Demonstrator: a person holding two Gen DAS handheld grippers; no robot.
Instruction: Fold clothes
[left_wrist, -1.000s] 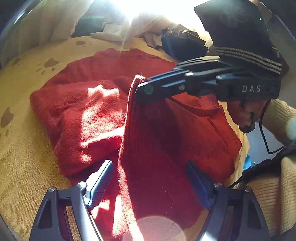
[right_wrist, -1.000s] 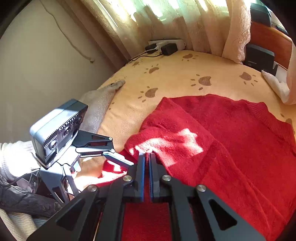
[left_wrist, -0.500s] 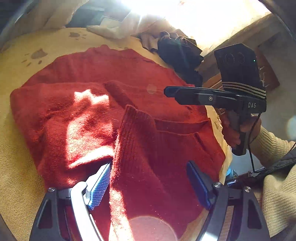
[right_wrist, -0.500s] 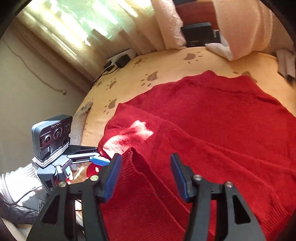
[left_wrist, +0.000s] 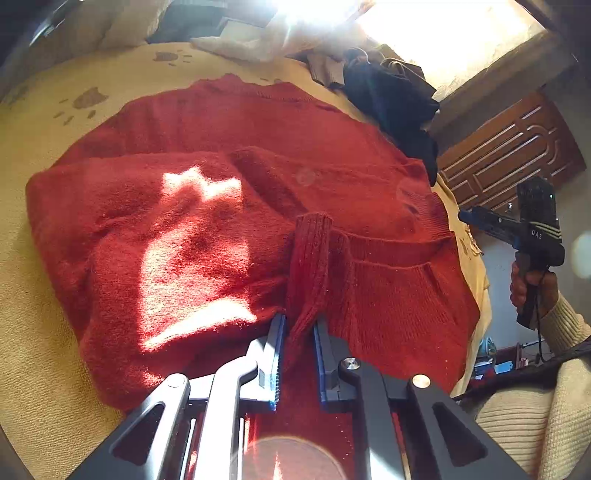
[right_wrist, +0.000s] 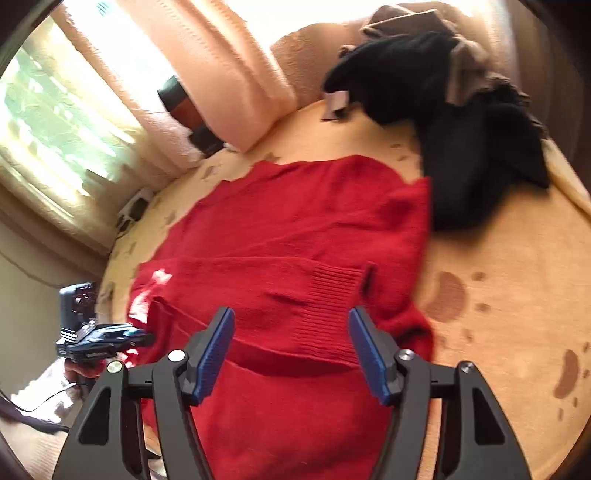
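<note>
A red knitted sweater (left_wrist: 207, 206) lies spread on a yellow paw-print bedcover (left_wrist: 33, 350), with one side folded over. My left gripper (left_wrist: 298, 325) is shut on a ribbed sleeve cuff (left_wrist: 308, 266) of the sweater, near the front edge. My right gripper (right_wrist: 291, 328) is open and empty, held above the sweater (right_wrist: 295, 229) over its ribbed cuff (right_wrist: 328, 314). The right gripper also shows in the left wrist view (left_wrist: 467, 218), off to the right beyond the bed edge. The left gripper shows in the right wrist view (right_wrist: 146, 336) at the sweater's left edge.
A pile of dark clothes (right_wrist: 461, 122) lies at the far corner of the bed, touching the sweater. Curtains (right_wrist: 207, 74) and a window stand behind. A wooden door (left_wrist: 509, 147) is at the right. A power strip (right_wrist: 135, 206) lies by the curtain.
My left gripper has closed on the sleeve cuff. My right gripper let go of the cuff, opened, and pulled away to the right.
</note>
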